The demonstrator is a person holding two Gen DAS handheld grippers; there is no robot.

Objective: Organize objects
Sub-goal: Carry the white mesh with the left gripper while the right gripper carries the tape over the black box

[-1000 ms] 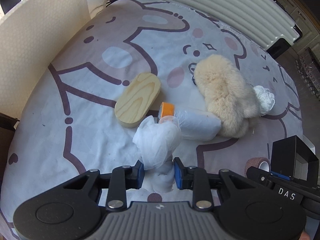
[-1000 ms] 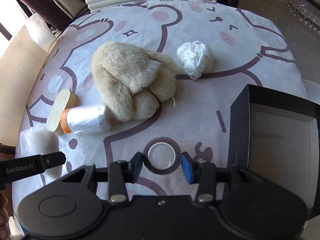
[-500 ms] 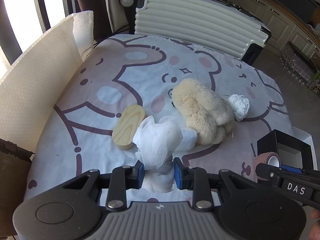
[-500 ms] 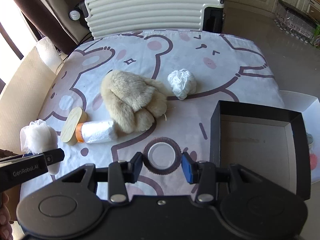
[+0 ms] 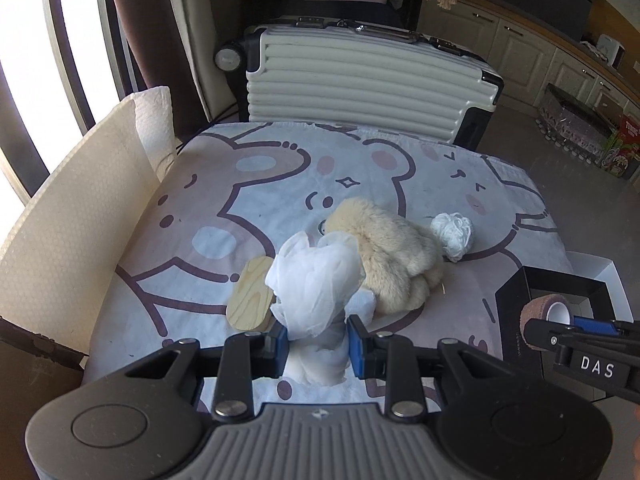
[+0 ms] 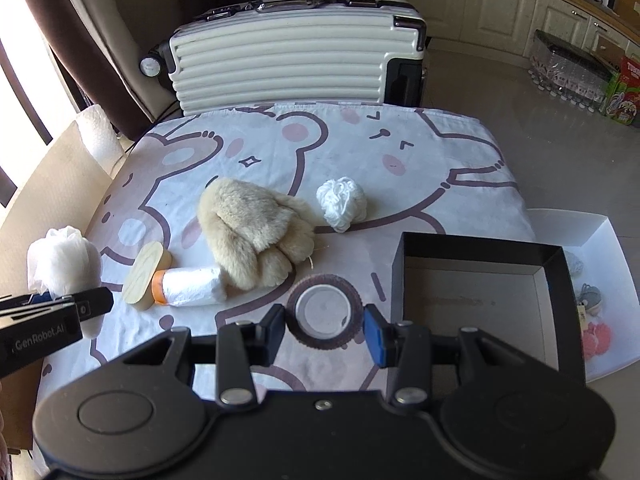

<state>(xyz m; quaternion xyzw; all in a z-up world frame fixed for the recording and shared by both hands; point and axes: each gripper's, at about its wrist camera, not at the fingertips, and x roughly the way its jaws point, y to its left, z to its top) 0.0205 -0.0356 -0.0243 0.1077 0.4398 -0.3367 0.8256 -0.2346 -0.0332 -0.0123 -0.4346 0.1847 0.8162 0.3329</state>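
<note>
My left gripper (image 5: pixel 317 340) is shut on a white mesh pouf (image 5: pixel 316 284), held up above the bear-print table (image 5: pixel 208 216). In the right wrist view the same pouf (image 6: pixel 60 260) hangs at the far left. My right gripper (image 6: pixel 325 326) is shut on a brown tape roll (image 6: pixel 324 312), lifted off the cloth beside the black box (image 6: pixel 480 304); that roll (image 5: pixel 546 310) also shows at the right of the left wrist view. On the table lie a beige furry plush (image 6: pixel 252 232), a white yarn ball (image 6: pixel 342 202), a wooden oval block (image 6: pixel 142 276) and a white-wrapped bottle with an orange cap (image 6: pixel 192 286).
A white tray (image 6: pixel 600 240) beyond the black box holds small trinkets. A ribbed white suitcase (image 6: pixel 296 56) stands behind the table. A cream honeycomb sheet (image 5: pixel 68 232) and a paper towel roll (image 5: pixel 154 120) flank the left edge. Floor lies to the right.
Both grippers rose with their loads: the pouf and the tape roll came up off the table, and the views pulled back to show the suitcase and room.
</note>
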